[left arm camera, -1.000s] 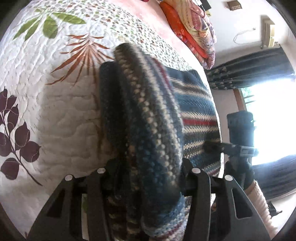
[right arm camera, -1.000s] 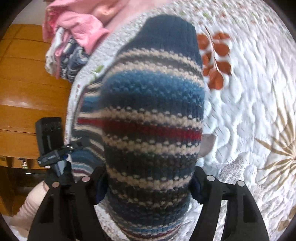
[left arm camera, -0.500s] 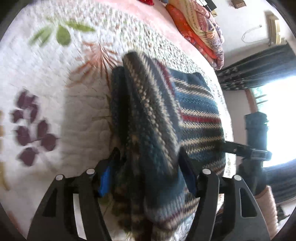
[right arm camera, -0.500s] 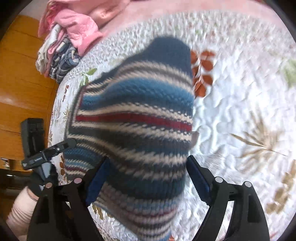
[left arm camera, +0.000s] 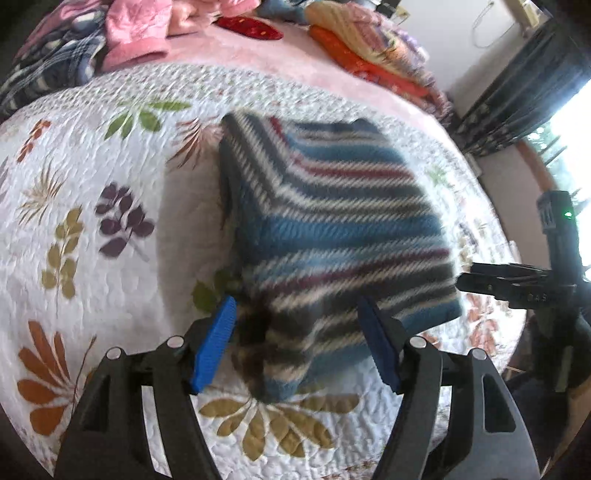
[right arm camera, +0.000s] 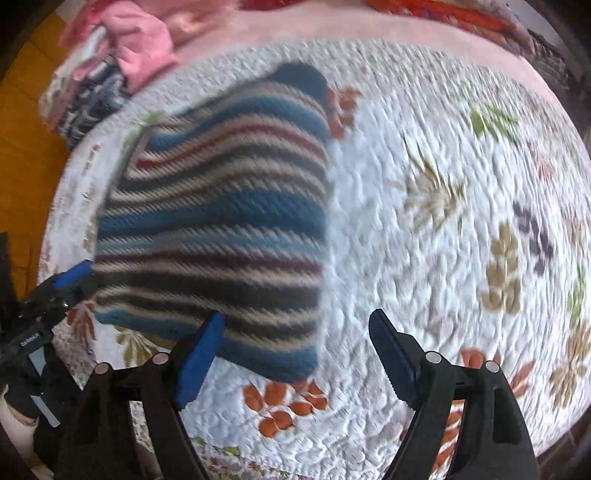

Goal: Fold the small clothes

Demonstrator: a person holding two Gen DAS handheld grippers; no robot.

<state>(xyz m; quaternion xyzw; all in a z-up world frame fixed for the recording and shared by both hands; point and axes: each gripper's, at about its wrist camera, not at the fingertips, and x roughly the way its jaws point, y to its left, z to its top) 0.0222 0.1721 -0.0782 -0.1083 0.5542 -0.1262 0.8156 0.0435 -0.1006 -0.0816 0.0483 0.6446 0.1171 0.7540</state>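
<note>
The sweater [left arm camera: 332,236] lies folded into a thick striped block on the quilt [left arm camera: 92,177], blue, cream, dark and red bands running across it. From my left camera its near corner sits between the fingers of the left gripper [left arm camera: 295,339], but the blue pads [left arm camera: 214,343] stand wide apart and I see neither one pressing the knit. From my right camera the right gripper [right arm camera: 295,354] is spread open too, with the sweater's near edge just past its left pad [right arm camera: 199,354] and bare quilt between the fingers. Both views are smeared with blur. The right gripper shows at the right edge of my left view, just off the sweater's far corner. Beyond the quilt, a heap of pink clothes [left arm camera: 136,33] lies on the pink sheet [left arm camera: 258,55], and orange bedding [left arm camera: 369,62] is stacked near the dark curtains [left arm camera: 517,81].
</note>
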